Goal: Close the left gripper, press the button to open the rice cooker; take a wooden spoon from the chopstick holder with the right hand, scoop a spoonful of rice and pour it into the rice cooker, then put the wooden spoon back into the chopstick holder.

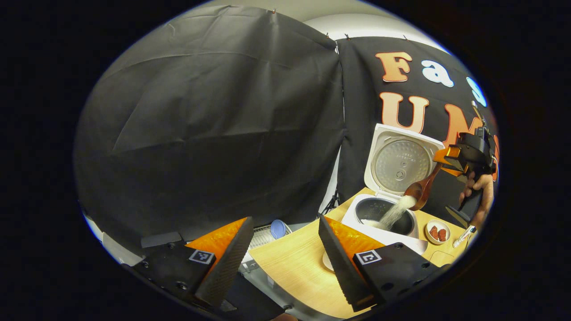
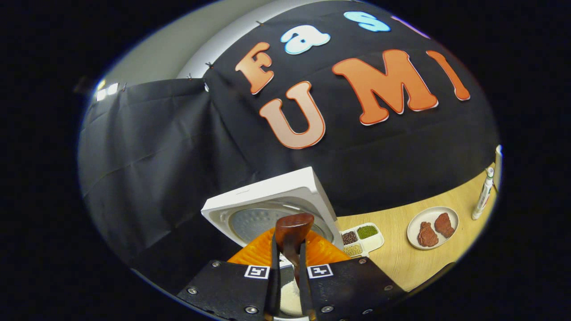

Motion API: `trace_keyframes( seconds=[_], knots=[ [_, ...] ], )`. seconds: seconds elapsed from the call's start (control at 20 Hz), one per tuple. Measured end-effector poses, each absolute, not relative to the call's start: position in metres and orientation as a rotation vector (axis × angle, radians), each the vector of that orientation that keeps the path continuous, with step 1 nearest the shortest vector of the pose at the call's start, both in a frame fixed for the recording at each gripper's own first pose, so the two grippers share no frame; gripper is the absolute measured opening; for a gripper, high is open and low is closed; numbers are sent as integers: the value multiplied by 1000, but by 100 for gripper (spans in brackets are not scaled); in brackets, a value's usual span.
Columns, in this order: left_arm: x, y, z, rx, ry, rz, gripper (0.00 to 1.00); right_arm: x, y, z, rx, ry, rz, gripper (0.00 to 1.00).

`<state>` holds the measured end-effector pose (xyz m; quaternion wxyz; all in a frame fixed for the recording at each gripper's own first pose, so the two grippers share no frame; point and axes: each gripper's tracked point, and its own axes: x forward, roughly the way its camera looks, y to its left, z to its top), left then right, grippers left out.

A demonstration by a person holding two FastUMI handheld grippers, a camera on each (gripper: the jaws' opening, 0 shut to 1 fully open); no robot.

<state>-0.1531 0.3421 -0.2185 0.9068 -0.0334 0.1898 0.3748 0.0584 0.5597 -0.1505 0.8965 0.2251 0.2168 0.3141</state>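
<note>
Left gripper (image 1: 285, 258): fingers spread wide apart, grasping nothing; it hovered over the near-left edge of the table (image 1: 290, 267), apart from the cooker.
Right gripper (image 2: 289, 267): clenched on the wooden spoon's handle, both fingers pressed against it. In the left gripper view the right gripper (image 1: 446, 158) was up beside the raised lid, with a hand (image 1: 479, 187) gripping its handle below.
Wooden spoon (image 1: 421, 187): tilted bowl-down over the open pot, handle running up to the right gripper. In the right gripper view the wooden spoon (image 2: 292, 232) stood between the two fingers, its end poking out ahead of them.
Rice (image 1: 395, 211): white stream fell from the spoon bowl into the pot; some already lay at the pot bottom. In the right gripper view a white patch of rice (image 2: 290, 294) was seen low between the fingers.
Rice cooker (image 1: 379, 223): white body on the table, dark inner pot exposed.
Lid (image 1: 401, 160): open, standing upright behind the pot, metal inner plate facing forward. In the right gripper view the lid (image 2: 267, 200) sat just beyond the fingertips.
Plate (image 2: 432, 227): round, on the table right of the cooker, holding two reddish-brown pieces.
Divided tray (image 2: 362, 238): beside the lid's right edge, compartments held dark, green and pale grains.
Chopstick holder: could not tell where it was.
Tube-like bottle (image 2: 484, 194): upright near the far right table edge.
</note>
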Motion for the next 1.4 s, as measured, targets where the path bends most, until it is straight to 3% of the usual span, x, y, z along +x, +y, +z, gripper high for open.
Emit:
trace_keyframes(
  seconds=[0.65, 0.9, 1.15, 1.4],
  knots=[
    [-140, 334, -217, -29, 394, 726, 99, 13, 572, -133, 123, 212, 862, 17],
    [-120, 320, -210, -4, 376, 687, 99, 4, 568, -112, 130, 158, 923, 17],
    [-103, 290, -206, 7, 364, 634, 99, 13, 530, -95, 310, 234, 897, 17],
    [-86, 255, -199, 37, 353, 586, 100, 34, 446, -85, 415, 252, 793, 17]
  ],
)
